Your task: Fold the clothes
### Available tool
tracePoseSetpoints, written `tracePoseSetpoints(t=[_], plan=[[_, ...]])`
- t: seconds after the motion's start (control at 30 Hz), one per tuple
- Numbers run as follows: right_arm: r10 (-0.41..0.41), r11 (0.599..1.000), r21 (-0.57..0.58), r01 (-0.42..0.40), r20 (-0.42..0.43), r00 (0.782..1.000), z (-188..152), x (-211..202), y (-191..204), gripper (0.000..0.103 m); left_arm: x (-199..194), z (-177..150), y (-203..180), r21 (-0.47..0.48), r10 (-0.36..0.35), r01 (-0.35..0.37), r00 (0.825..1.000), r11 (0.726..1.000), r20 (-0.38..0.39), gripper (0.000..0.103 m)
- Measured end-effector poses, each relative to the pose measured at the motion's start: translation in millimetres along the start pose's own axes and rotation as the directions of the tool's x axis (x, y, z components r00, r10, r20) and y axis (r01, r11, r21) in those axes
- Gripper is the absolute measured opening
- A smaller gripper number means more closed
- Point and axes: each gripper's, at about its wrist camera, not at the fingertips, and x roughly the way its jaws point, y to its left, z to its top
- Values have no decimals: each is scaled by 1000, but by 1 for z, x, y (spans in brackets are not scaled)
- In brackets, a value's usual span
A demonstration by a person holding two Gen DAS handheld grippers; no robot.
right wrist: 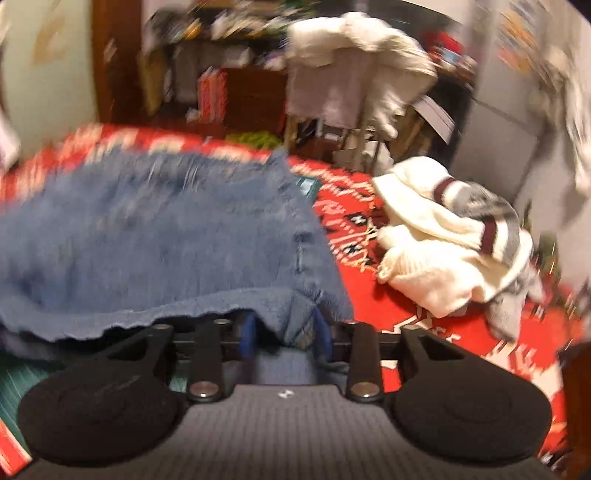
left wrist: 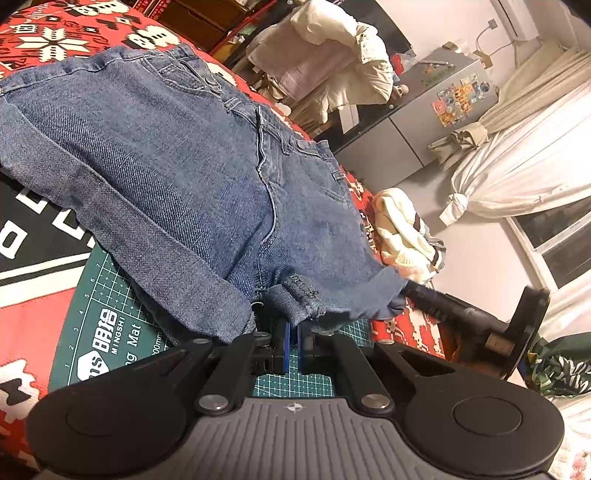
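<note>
In the left wrist view, the left gripper (left wrist: 293, 341) is pinching the near cuff of the denim shorts (left wrist: 166, 155), which are lying over a green cutting mat (left wrist: 107, 328) on the red patterned blanket (left wrist: 55, 33). The right gripper (left wrist: 410, 288) is gripping the cuff farther right.

In the blurred right wrist view, the right gripper (right wrist: 284, 330) is clamping the shorts' (right wrist: 155, 229) near hem, with a cream sweater (right wrist: 436, 254) lying on the right.

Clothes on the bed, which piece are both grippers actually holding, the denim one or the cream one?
The blue denim shorts: the left gripper and right gripper both pinch their hem. The cream sweater with maroon stripes lies crumpled apart on the red blanket, untouched.
</note>
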Motion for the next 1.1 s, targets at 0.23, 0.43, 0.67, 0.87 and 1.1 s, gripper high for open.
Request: tracePoseSetpoints(t=[0.23, 0.43, 0.67, 0.87, 1.1], plan=[[45, 989, 138, -58, 97, 994, 17, -29, -17, 4, -5, -1, -5, 27, -36, 35, 999, 999, 23, 3], [62, 980, 175, -93, 173, 983, 24, -64, -21, 4, -26, 1, -2, -7, -167, 169, 979, 986, 118, 3], [-4, 949, 316, -7, 37, 999, 12, -44, -42, 4, -27, 3, 5, -64, -163, 172, 978, 983, 130, 3], [18, 931, 364, 11, -78, 997, -4, -28, -51, 6, -24, 4, 7, -80, -147, 157, 982, 984, 120, 3], [20, 988, 151, 13, -218, 976, -12, -15, -20, 24, -23, 4, 11, -100, -139, 150, 984, 984, 108, 3]])
